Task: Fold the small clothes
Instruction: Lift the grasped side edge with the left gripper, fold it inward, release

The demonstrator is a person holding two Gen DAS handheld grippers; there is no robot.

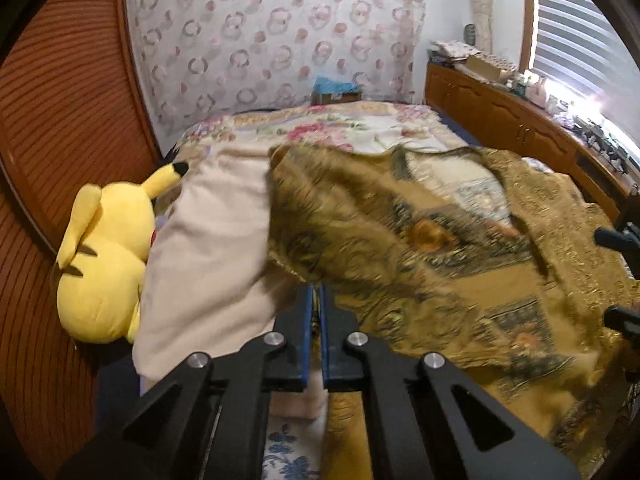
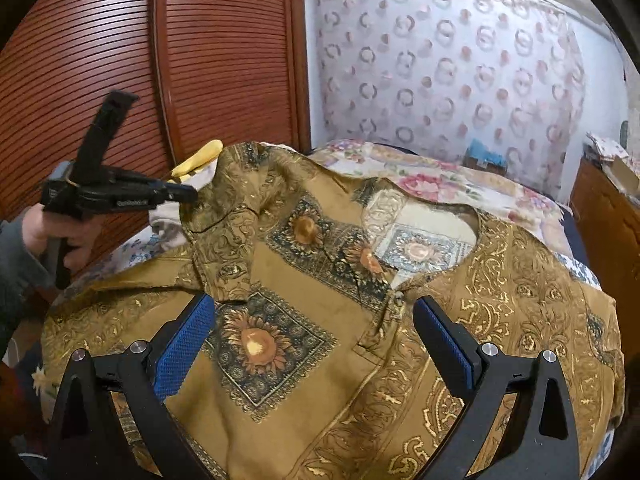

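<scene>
A mustard-brown shirt point(image 2: 320, 292) with sunflower squares and gold scrollwork lies spread on the bed, collar toward the far wall. It also shows in the left wrist view point(image 1: 440, 248). My left gripper point(image 1: 318, 292) is shut on the shirt's left sleeve edge and holds it lifted and folded inward. The left gripper shows from outside in the right wrist view point(image 2: 188, 194), at the raised sleeve. My right gripper point(image 2: 316, 312) is open and empty, hovering just above the shirt's chest. Its fingertips point(image 1: 612, 240) show at the right edge of the left wrist view.
A yellow plush toy point(image 1: 104, 256) lies at the bed's left edge beside a cream blanket point(image 1: 208, 248). A floral bedspread point(image 1: 320, 124) covers the far bed. A slatted wooden wardrobe point(image 2: 200, 60) stands left. A cluttered wooden cabinet point(image 1: 500, 108) runs along the right.
</scene>
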